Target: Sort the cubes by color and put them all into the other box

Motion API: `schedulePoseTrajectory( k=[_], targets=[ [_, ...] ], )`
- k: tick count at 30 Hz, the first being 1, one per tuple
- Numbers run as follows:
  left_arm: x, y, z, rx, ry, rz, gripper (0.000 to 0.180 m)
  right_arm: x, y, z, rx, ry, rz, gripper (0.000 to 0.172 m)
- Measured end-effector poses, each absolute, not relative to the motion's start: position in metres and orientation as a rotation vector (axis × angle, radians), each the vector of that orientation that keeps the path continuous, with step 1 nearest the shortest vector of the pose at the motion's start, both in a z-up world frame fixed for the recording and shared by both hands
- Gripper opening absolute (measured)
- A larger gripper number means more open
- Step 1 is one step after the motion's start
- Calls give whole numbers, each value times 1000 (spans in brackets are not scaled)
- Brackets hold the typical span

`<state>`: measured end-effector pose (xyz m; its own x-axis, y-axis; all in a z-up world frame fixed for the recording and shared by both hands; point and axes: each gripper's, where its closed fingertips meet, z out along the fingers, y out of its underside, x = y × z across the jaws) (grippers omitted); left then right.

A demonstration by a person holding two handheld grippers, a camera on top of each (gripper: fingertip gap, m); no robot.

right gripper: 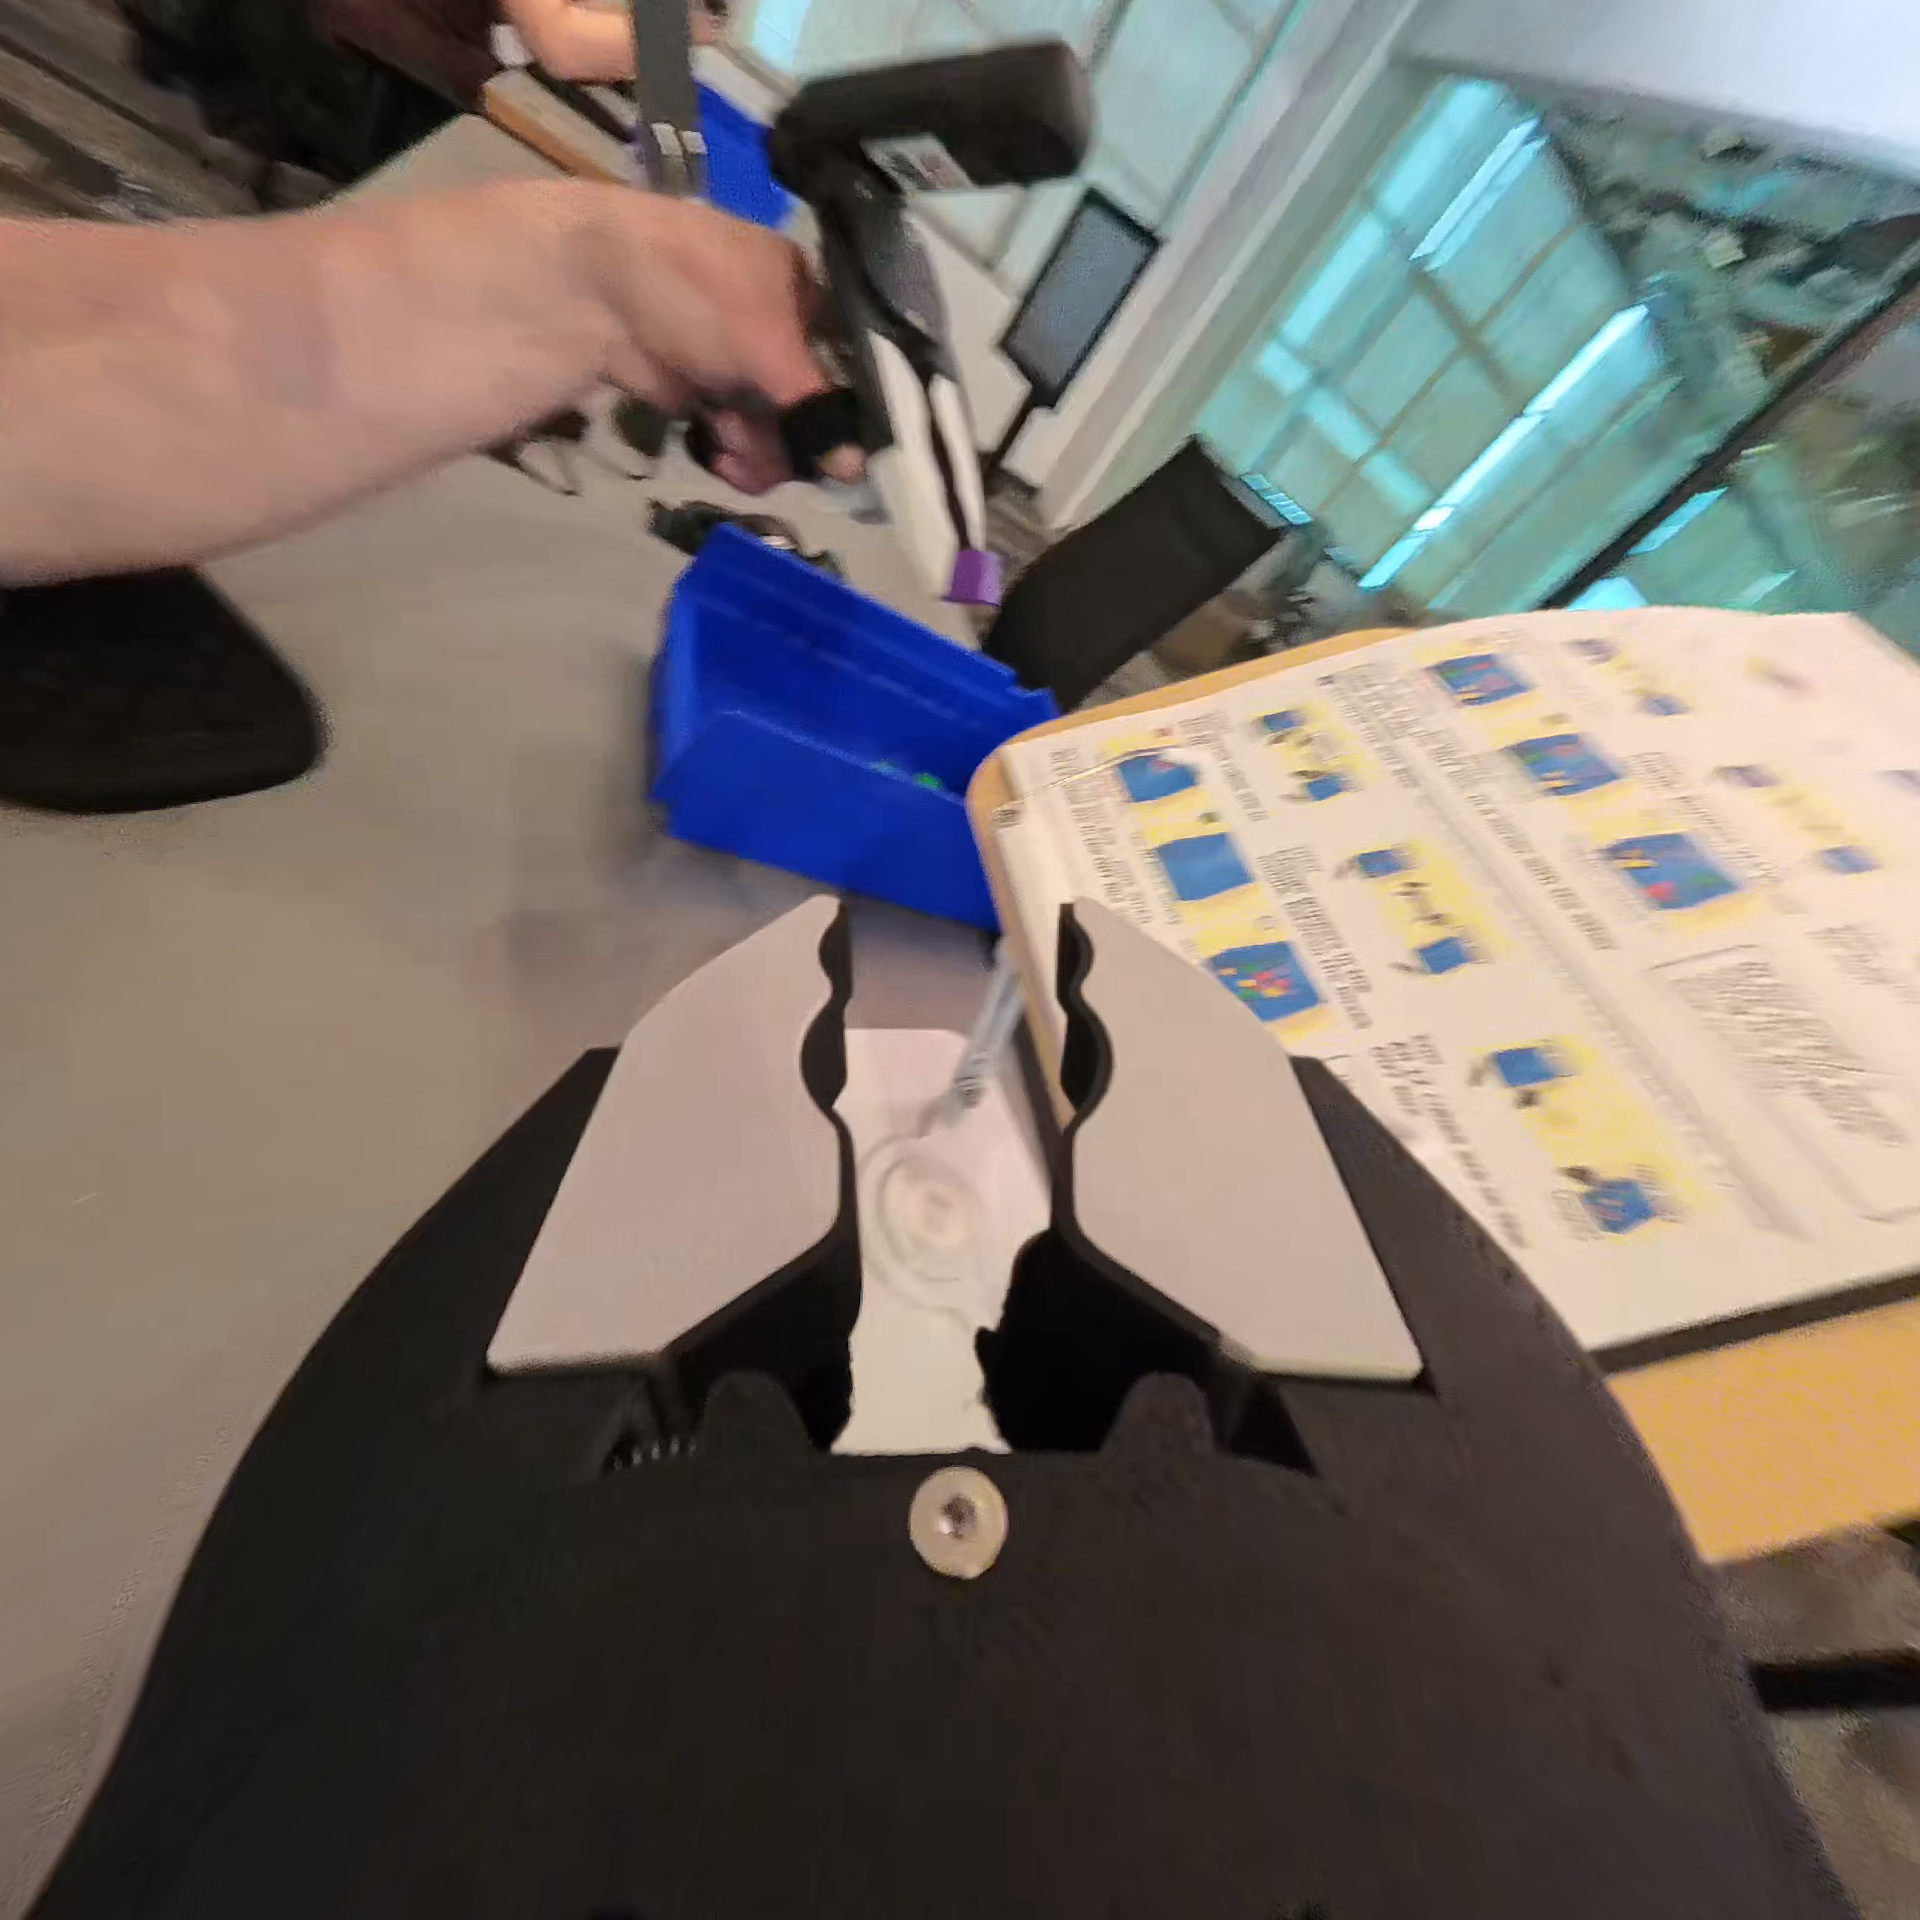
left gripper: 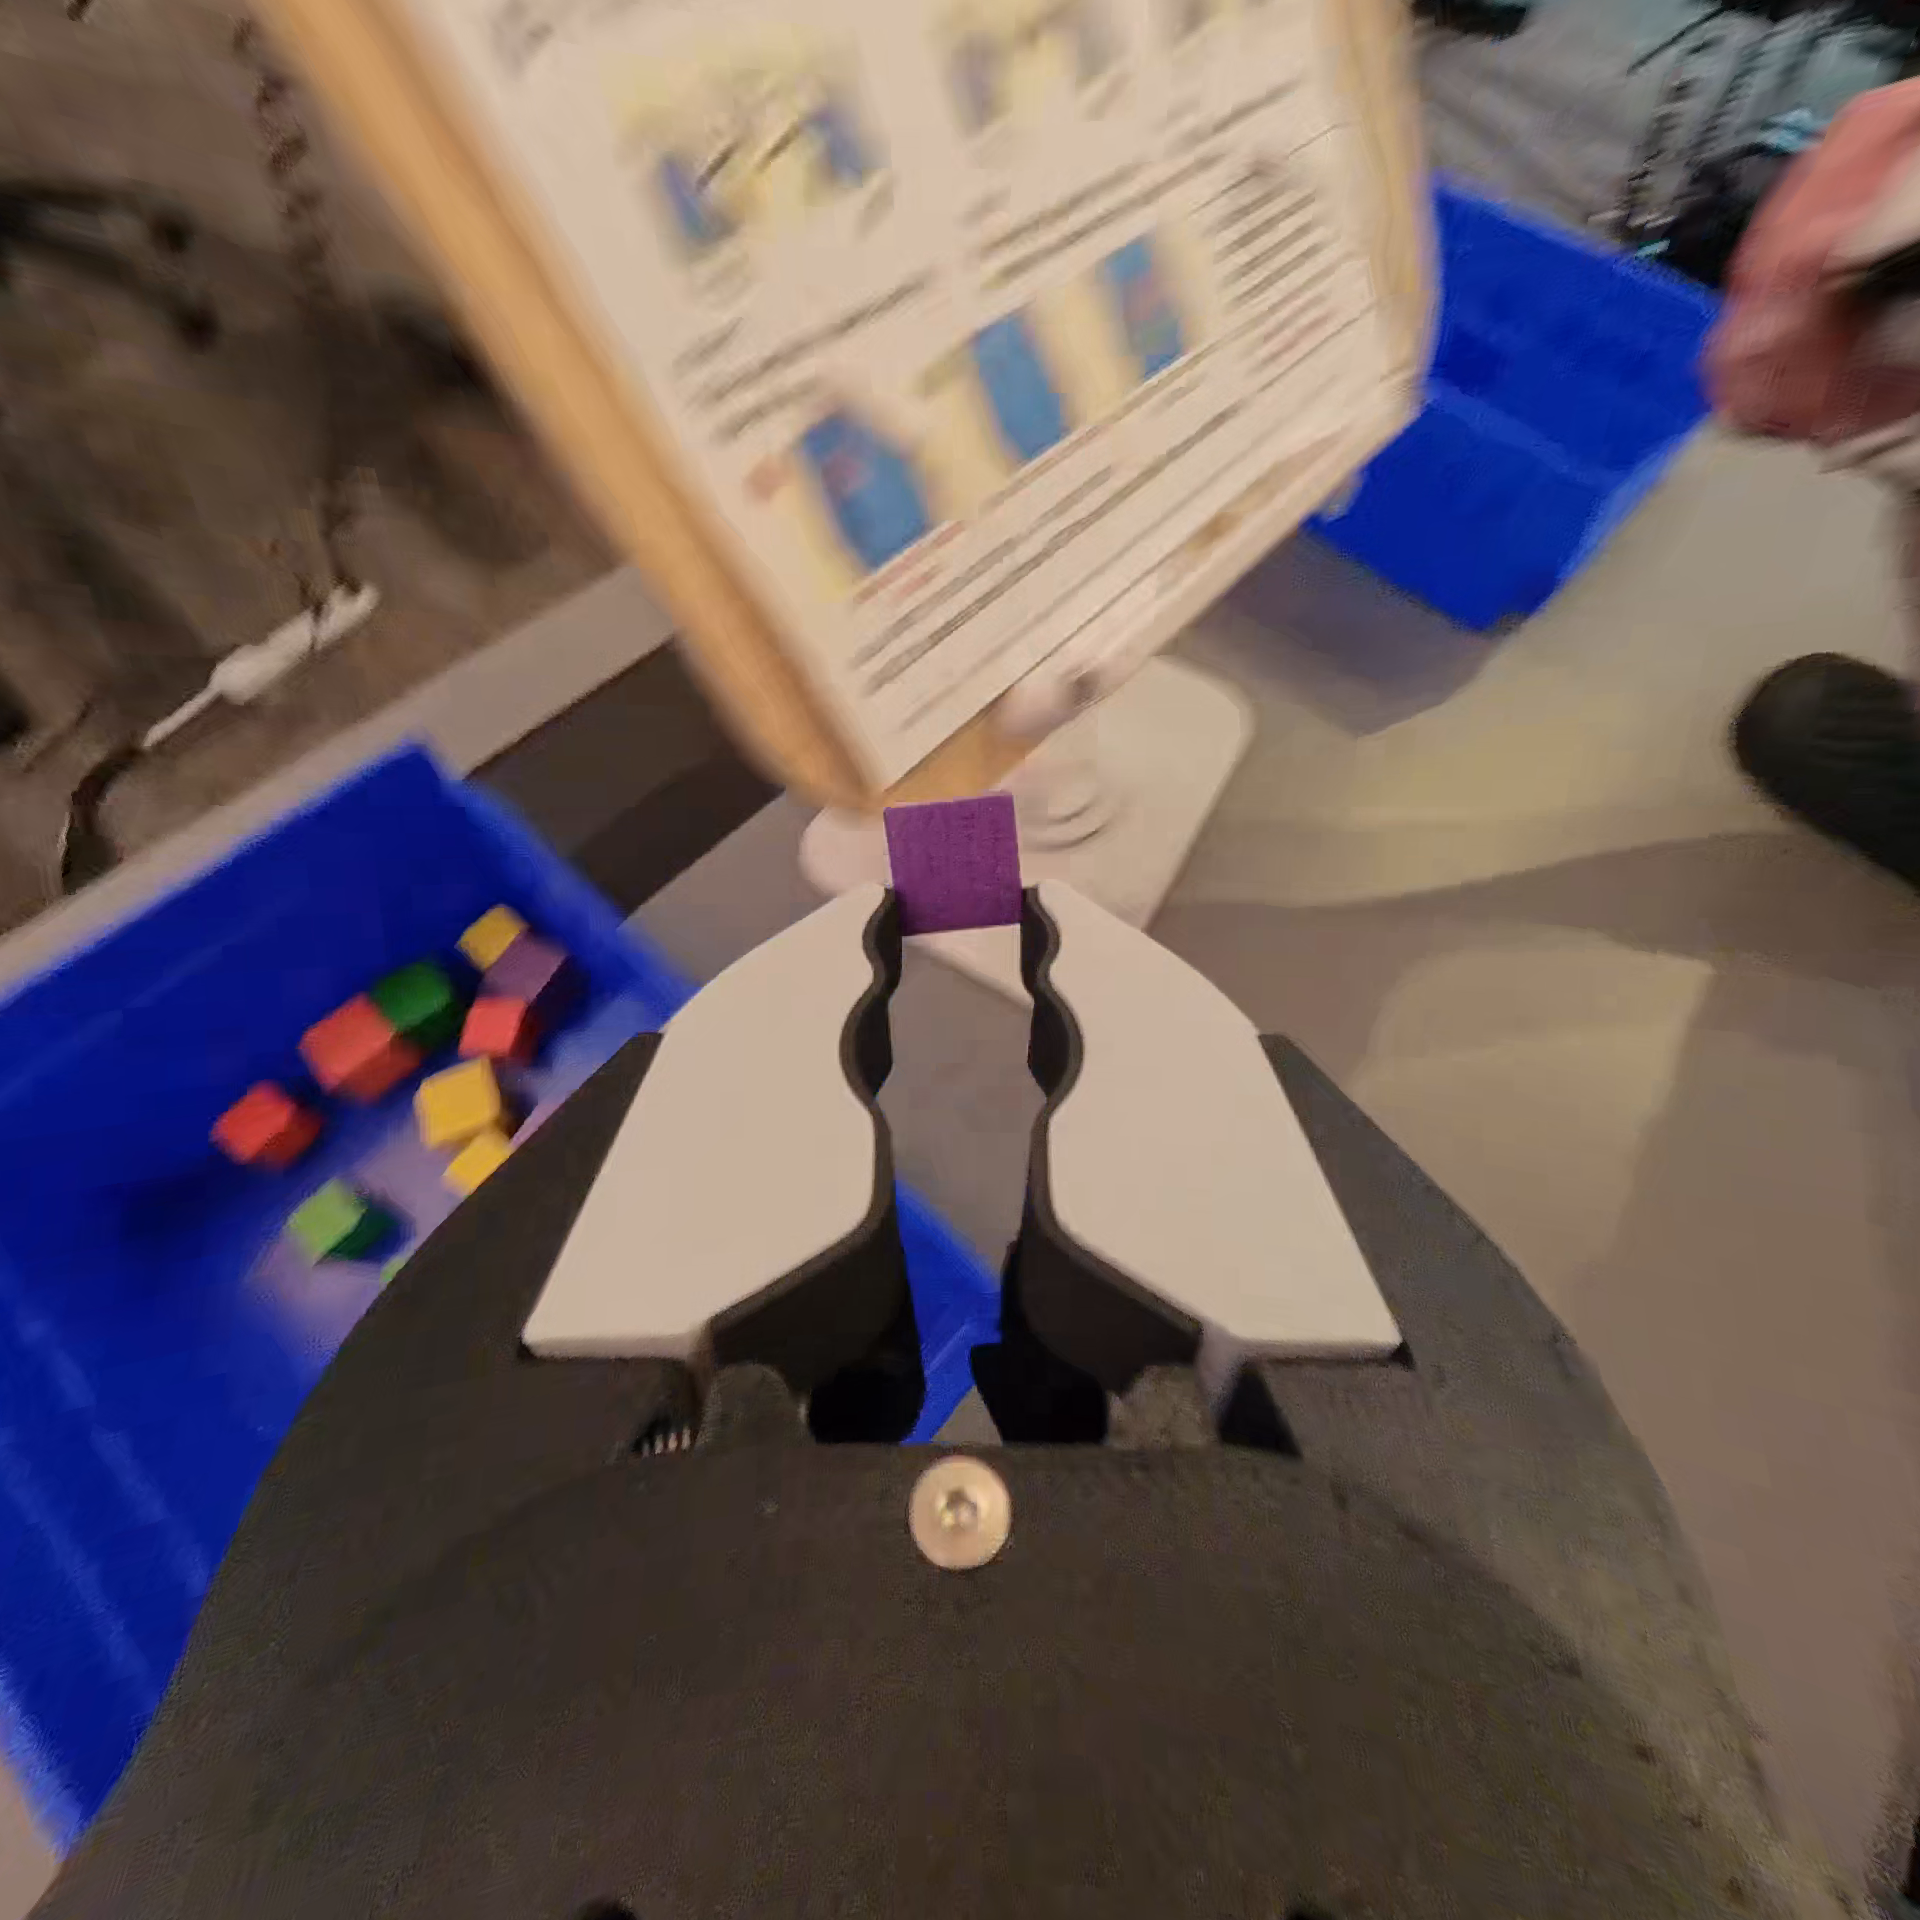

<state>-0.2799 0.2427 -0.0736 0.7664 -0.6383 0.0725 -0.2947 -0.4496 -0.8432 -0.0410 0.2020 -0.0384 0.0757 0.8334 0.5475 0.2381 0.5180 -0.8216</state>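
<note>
Meanwhile left gripper [left gripper: 958, 902] pinches a purple cube [left gripper: 953, 860] (right gripper [right gripper: 951, 935] gapes bare).

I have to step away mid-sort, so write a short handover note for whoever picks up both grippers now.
Left gripper: shut on a purple cube, pinched at the fingertips, held in the air.
Right gripper: open, nothing in it, above the table.
Near blue box: red, yellow, green and purple cubes still loose inside.
Far blue box: contents not visible.
Left to do: drop the purple cube in the far blue box, then move the rest by colour.
</note>
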Motion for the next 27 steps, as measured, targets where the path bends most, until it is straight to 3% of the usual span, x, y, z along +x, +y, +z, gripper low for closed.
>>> schedulePoseTrajectory(
  k=[5, 14, 21, 27],
  targets=[
    [-167, 206, -25, -1791, 943, -764, 22, -48, 201, -27, -804, -1328, 336, 41],
    [-48, 179, -33, -1582, 1023, -1405, 22, -53, 192, -25, -650, -1300, 122, 43],
    [-34, 178, -37, -1568, 997, -1481, 22, -56, 191, -25, -611, -1268, 59, 27],
    [-34, 176, -31, -1549, 981, -1497, 23, -54, 188, -20, -609, -1264, 75, 23]
  ],
)
